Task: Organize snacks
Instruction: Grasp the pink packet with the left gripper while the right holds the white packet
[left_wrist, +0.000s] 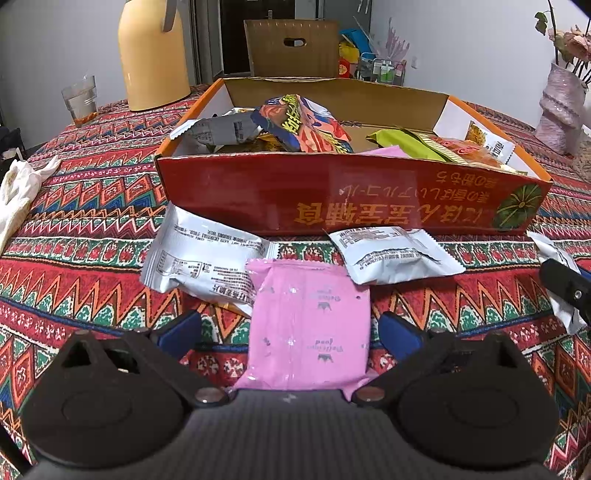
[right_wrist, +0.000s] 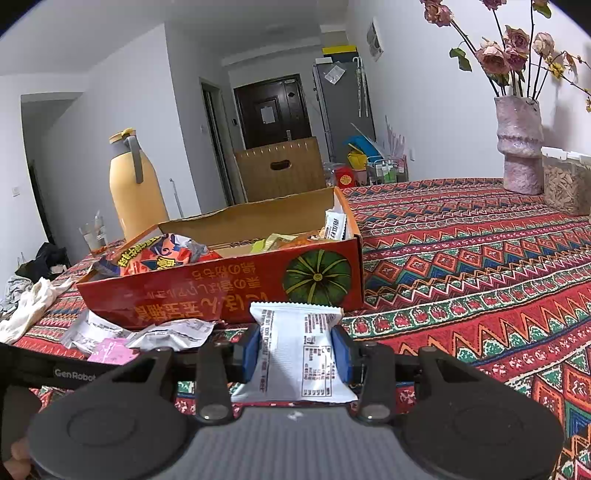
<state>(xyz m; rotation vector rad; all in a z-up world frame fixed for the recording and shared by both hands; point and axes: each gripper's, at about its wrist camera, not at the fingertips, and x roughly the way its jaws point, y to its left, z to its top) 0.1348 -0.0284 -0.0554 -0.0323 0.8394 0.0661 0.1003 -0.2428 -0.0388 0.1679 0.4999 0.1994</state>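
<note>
A red cardboard box (left_wrist: 354, 192) holds several snack packets and stands on the patterned tablecloth (left_wrist: 74, 229); it also shows in the right wrist view (right_wrist: 221, 291). My left gripper (left_wrist: 290, 330) is open, its blue pads on either side of a pink packet (left_wrist: 306, 325) that lies flat in front of the box. Two white packets (left_wrist: 199, 264) (left_wrist: 391, 254) lie beside the pink one. My right gripper (right_wrist: 297, 354) is shut on a white snack packet (right_wrist: 295, 350), held above the table just before the box's near right corner.
A yellow thermos jug (left_wrist: 151, 55) and a glass (left_wrist: 79, 98) stand at the back left. A white cloth (left_wrist: 18, 192) lies at the left edge. A pink vase of flowers (right_wrist: 519, 144) and a clear container (right_wrist: 565, 184) stand at the far right.
</note>
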